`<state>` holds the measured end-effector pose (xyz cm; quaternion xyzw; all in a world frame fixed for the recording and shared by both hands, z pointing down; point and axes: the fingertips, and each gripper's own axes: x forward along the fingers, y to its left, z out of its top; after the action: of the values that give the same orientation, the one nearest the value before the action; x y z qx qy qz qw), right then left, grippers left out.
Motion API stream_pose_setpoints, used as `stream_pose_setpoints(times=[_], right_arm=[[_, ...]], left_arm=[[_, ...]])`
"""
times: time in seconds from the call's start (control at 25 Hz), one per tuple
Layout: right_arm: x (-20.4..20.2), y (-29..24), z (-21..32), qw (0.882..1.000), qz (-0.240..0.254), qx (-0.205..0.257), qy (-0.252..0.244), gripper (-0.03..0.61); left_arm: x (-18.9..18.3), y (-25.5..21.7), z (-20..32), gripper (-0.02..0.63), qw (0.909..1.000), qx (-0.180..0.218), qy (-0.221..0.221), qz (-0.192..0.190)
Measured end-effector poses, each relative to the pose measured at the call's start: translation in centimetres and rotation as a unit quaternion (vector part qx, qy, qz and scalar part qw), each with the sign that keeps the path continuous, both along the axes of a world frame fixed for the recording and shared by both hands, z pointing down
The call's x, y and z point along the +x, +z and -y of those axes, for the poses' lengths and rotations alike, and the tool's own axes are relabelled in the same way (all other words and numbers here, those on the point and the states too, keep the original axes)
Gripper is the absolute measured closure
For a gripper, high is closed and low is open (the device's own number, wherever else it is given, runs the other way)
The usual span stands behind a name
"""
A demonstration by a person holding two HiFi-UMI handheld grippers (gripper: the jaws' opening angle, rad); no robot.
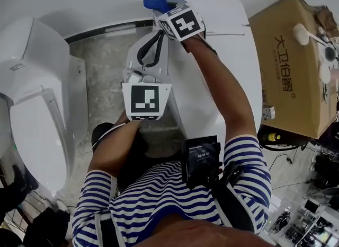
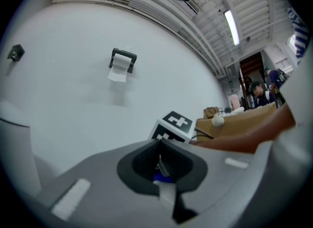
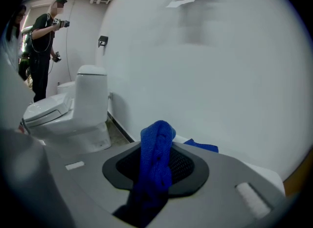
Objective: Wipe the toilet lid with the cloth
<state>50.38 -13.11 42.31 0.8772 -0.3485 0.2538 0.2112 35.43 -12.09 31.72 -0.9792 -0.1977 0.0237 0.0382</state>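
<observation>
Only one readable text: cardboard box on the right of the head view, large dark print on its top face, "大卫伯爵", running sideways along the box. A smaller mark after the last character is too small to read.

Rest is illegible:
- dark chest device: screen shows faint light lines, can't be read.
- second toilet at left: small grey label on its tank, too small to read.

Left marker cube and right marker cube: black-and-white square patterns only, no letters or digits.

Both gripper views: no readable text.
</observation>
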Motion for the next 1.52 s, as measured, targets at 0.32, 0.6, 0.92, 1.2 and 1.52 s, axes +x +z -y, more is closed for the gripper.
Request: stream_pose_setpoints(times=[0.32,0.6,0.92,1.2,1.52], right_arm=[[1.9,-5.1,-10.6,0.995,-0.054,0.020,0.085,0.453],[2.2,-9.0,-26.2,0.977,-0.087,0.012,0.194,0.453],[1.1,-7.7,-38.7,0.957,-0.066,-0.027,0.281,0.453],[1.0,-1.1,-37.0,0.965,-0.007,-0.047,0.259,0.453],[1.0,1.4,-35.4,0.968,0.024,-0.056,0.243,0.453]], left_arm=[[-0.6,-0.2,-3.2,0.611,0.9998,0.007,0.020,-0.004],[-1.4,0.2,-7.2,0.611,0.9986,0.024,0.047,-0.002],[-1.9,0.2,-9.9,0.611,0.9978,0.030,0.060,-0.002],[-2.2,0.2,-10.3,0.611,0.9978,0.031,0.058,-0.002],[-2.5,0.1,-9.5,0.611,0.9982,0.032,0.051,-0.003]])
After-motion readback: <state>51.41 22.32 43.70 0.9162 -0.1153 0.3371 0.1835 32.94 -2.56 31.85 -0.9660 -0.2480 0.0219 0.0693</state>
